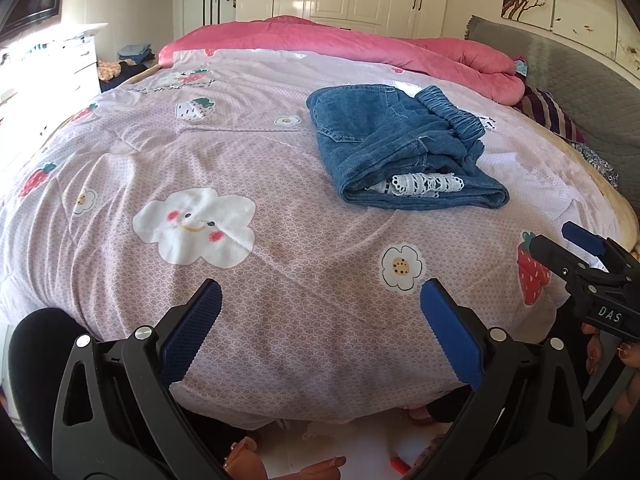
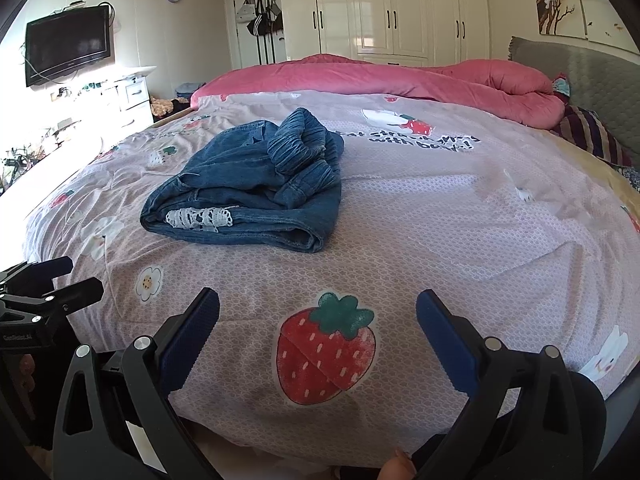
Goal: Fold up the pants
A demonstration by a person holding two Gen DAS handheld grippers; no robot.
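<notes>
Blue denim pants (image 1: 404, 148) with white lace trim lie in a folded bundle on the pink patterned bed cover (image 1: 260, 152), elastic waistband bunched on top. They also show in the right wrist view (image 2: 248, 188), left of centre. My left gripper (image 1: 320, 300) is open and empty over the bed's near edge, well short of the pants. My right gripper (image 2: 318, 308) is open and empty above a strawberry print, also short of the pants. The right gripper shows at the left view's right edge (image 1: 576, 248); the left gripper shows at the right view's left edge (image 2: 76, 280).
A rolled pink quilt (image 2: 400, 80) lies across the far side of the bed. A grey headboard (image 2: 592, 72) and striped cushion (image 2: 592, 136) are at right. White drawers (image 2: 132, 96), a wall television (image 2: 68, 44) and wardrobes (image 2: 384, 8) stand beyond.
</notes>
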